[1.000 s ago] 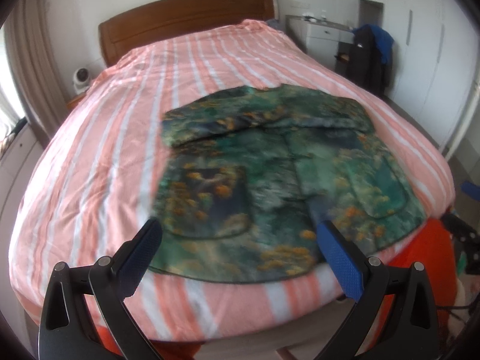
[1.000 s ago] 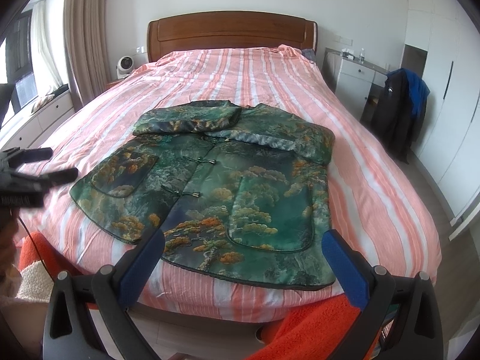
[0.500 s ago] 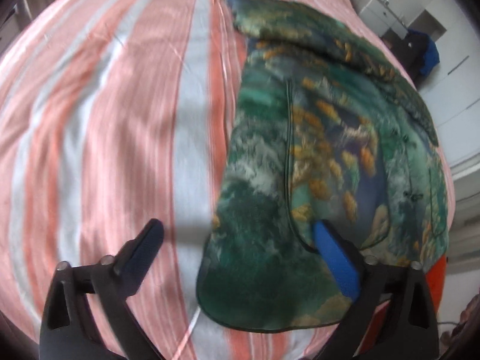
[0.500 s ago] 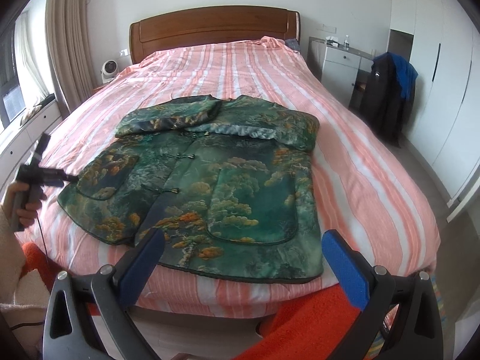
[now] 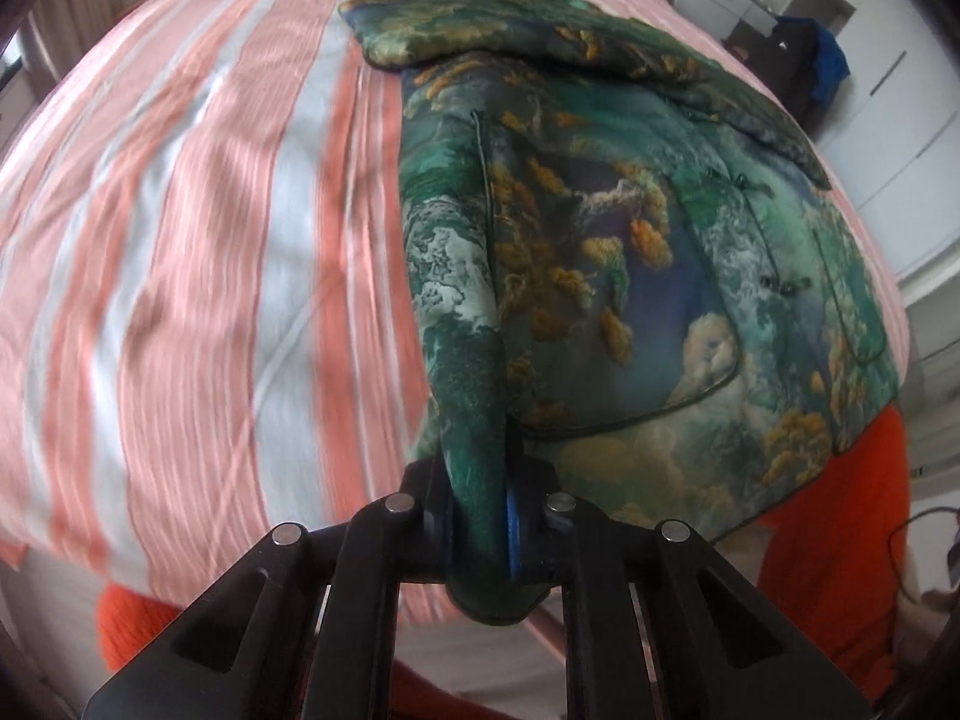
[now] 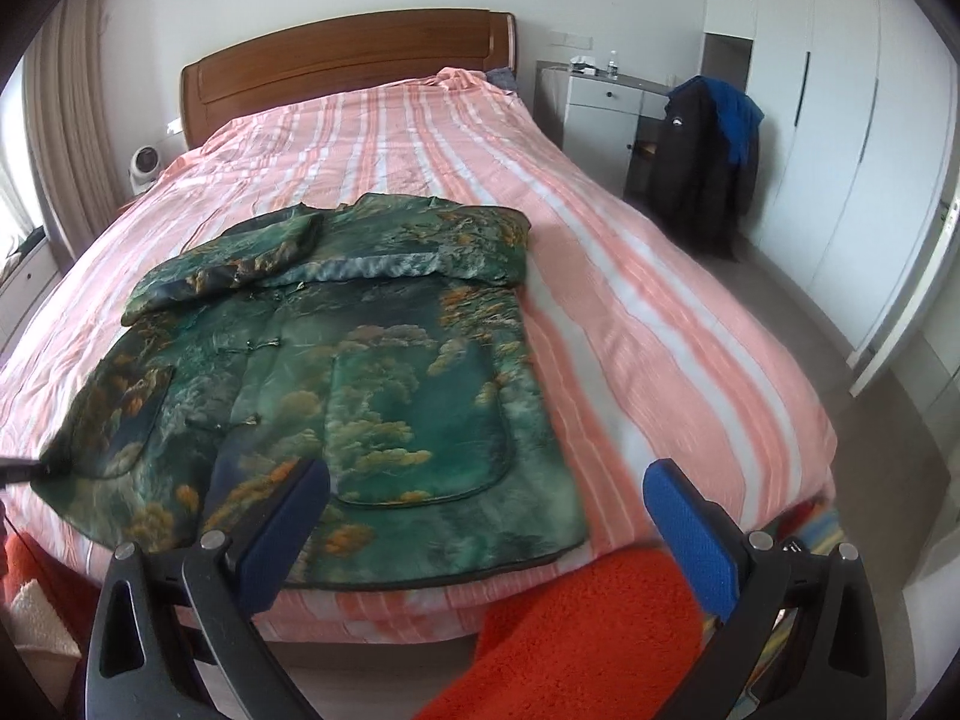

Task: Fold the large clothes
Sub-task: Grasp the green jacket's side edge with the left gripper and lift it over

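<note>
Pinching green jacket (image 5: 600, 276) hem corner: left gripper (image 5: 477, 516), clamped. Right gripper (image 6: 489, 516) spread wide, empty, above striped bed (image 6: 630, 276); orange fabric (image 6: 576, 630) beneath.

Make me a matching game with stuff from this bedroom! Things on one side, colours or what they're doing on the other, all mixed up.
Things:
1. left gripper
2. right gripper
3. jacket
4. headboard

Colours or states:
A. brown wood
B. open, holding nothing
C. green with orange and gold clouds, lying on the striped bed
D. pinched shut on a corner of cloth

Right pairs: 1-D, 2-B, 3-C, 4-A
</note>
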`<state>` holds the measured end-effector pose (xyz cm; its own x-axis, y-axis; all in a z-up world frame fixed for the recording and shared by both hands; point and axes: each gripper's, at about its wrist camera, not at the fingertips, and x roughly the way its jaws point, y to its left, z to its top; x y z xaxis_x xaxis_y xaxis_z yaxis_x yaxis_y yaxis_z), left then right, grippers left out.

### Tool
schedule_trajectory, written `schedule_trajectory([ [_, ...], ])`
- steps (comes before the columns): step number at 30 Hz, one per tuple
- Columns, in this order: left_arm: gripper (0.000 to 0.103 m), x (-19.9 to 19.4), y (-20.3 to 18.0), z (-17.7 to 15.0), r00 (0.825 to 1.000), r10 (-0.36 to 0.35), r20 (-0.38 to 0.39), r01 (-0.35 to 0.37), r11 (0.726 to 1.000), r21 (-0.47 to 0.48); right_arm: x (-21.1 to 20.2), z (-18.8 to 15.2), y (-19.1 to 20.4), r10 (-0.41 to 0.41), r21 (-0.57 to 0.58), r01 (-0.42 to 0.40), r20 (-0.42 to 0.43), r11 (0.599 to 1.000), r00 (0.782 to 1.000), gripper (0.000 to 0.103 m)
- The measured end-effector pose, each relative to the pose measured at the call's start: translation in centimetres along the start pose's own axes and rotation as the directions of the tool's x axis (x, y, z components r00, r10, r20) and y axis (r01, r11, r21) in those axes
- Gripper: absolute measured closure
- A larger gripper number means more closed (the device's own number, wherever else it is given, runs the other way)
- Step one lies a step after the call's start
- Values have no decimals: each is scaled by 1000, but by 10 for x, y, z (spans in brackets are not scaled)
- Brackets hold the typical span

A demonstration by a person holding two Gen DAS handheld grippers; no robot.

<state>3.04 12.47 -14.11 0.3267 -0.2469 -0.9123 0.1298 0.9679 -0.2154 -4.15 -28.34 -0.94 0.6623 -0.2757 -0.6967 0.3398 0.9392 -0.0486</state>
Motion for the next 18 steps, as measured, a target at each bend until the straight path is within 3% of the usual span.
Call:
schedule_trajectory([
  [5, 89, 1, 2, -4, 1000, 10, -7, -10, 1000, -28, 8, 1, 16, 29, -33, -30, -12, 999, 999, 0],
  [10, 75, -6, -9, -3, 991, 136, 13, -137, 987, 79, 13, 1, 24, 50, -48, -50, -10, 998, 999, 0],
  [12, 64, -16, -13, -4, 983, 180, 29, -182, 977, 110, 12, -2, 25, 50, -53, -50, -11, 997, 999, 0],
  [16, 50, -55, -21, 10, 964, 228, 136, -249, 953, 172, 15, -8, 23, 36, -65, -37, -17, 997, 999, 0],
  [18, 32, -74, -31, 33, 943, 246, 226, -295, 930, 220, 17, -10, 23, 32, -70, -34, -21, 997, 999, 0],
])
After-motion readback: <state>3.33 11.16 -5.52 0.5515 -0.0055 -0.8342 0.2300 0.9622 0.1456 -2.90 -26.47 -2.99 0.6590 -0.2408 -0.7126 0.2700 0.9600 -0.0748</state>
